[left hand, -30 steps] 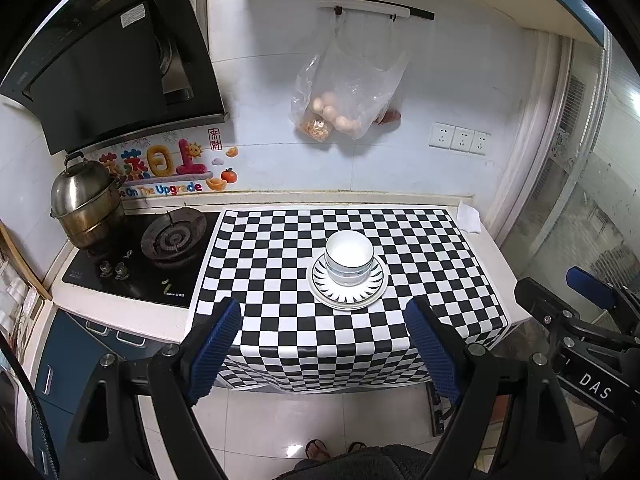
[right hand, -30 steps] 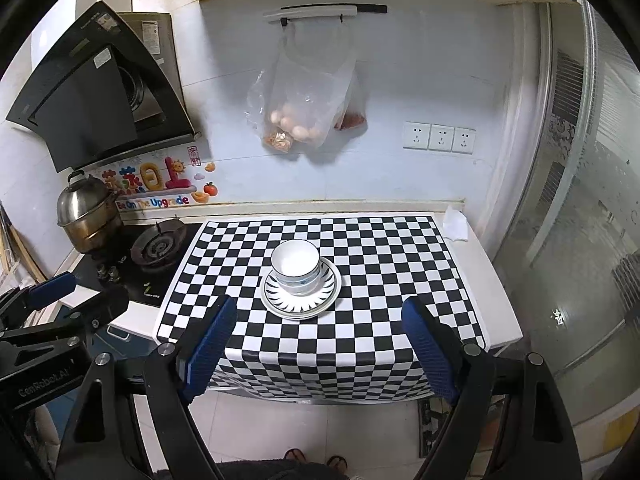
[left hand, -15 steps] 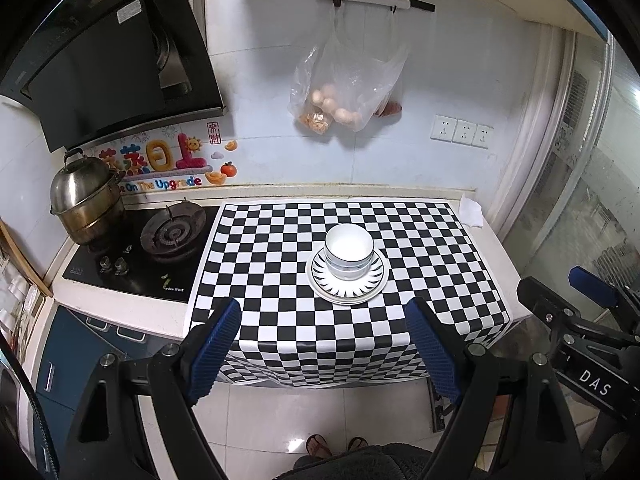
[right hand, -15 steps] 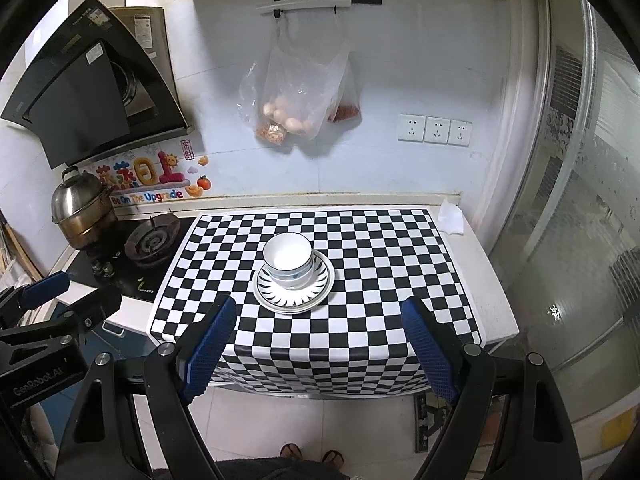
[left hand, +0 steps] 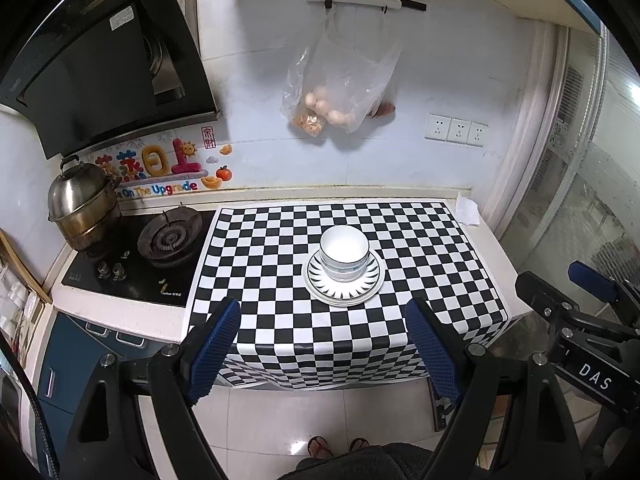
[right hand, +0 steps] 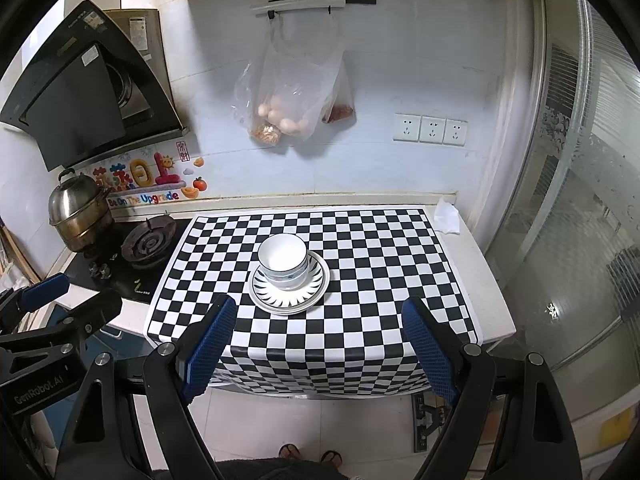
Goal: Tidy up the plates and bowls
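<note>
Left wrist view: bowls (left hand: 344,252) sit stacked on plates (left hand: 345,280) ahead of both wide-open, empty grippers; stacking looks done, nothing left to grasp.

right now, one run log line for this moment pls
left gripper: open | right gripper: open | bowls: stacked on plate | checkered cloth

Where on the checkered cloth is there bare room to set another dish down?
Free cloth lies right of the plate toward the crumpled tissue, left of it toward the gas burner, and in front near the counter edge. Only the middle is taken, by the stacked bowls on the plate.
</note>
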The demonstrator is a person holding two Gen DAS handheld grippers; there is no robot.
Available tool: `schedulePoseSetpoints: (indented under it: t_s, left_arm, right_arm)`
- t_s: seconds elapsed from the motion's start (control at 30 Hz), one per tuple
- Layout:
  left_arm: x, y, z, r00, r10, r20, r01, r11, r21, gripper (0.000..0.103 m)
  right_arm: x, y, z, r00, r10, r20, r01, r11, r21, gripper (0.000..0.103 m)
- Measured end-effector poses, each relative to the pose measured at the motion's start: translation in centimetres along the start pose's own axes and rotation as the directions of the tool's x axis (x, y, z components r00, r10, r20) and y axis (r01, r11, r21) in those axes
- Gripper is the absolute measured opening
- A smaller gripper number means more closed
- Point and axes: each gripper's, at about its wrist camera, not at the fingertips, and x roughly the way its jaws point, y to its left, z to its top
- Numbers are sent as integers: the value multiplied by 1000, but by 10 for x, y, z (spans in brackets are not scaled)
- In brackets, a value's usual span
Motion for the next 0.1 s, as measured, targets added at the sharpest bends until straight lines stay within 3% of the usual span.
schedulePoseSetpoints:
  t_s: [0.1]
  left_arm:
    - [1,1,1,1000,-1,-1,1,1000,1,84]
  right_arm:
    - [0,0,0,1000,1,0,-1,1000,1,87]
